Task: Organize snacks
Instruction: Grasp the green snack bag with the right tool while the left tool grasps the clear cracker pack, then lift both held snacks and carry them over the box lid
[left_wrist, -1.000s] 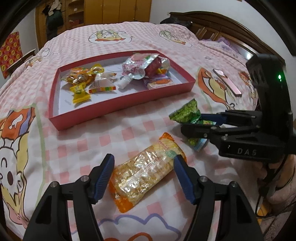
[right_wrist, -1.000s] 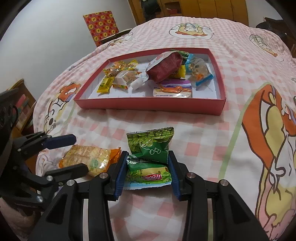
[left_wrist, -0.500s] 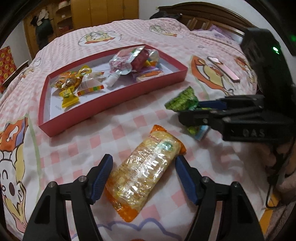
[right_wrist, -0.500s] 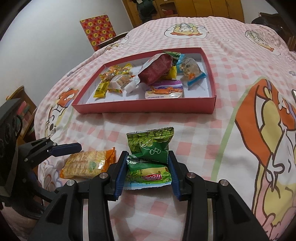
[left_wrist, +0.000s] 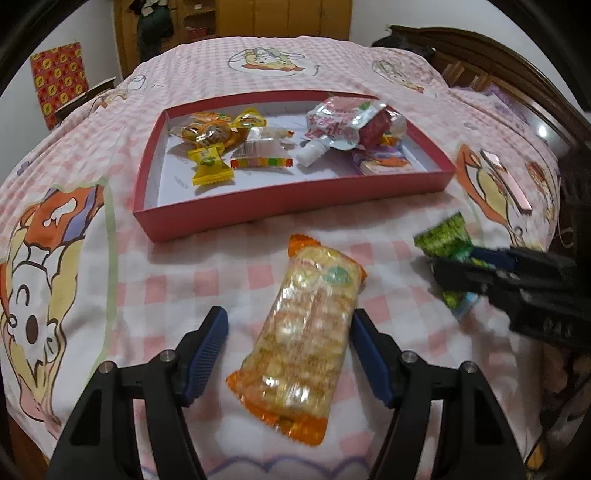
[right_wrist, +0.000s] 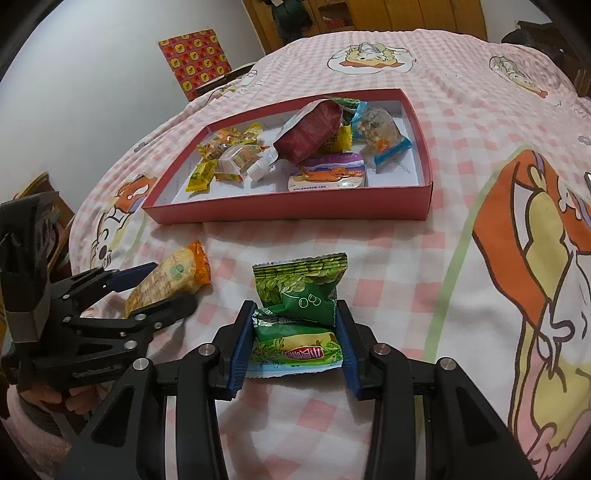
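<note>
Pink checked bed (left_wrist: 258, 66). Red tray (left_wrist: 295, 199) of snacks at centre. Just short of tray: orange cracker pack (left_wrist: 306, 328), long axis pointing trayward, lying between spread jaws of left hand-held gripper (left_wrist: 288, 354), ungripped. Beside it, green snack packets (right_wrist: 299, 317), clamped in right hand-held gripper (right_wrist: 295, 343).

Left gripper (left_wrist: 288, 350) tipped downward, jaws spread wide with slack on both sides. Right gripper (right_wrist: 295, 341) also angled down, blue pads (right_wrist: 242, 341) pinched in tight, holding.
</note>
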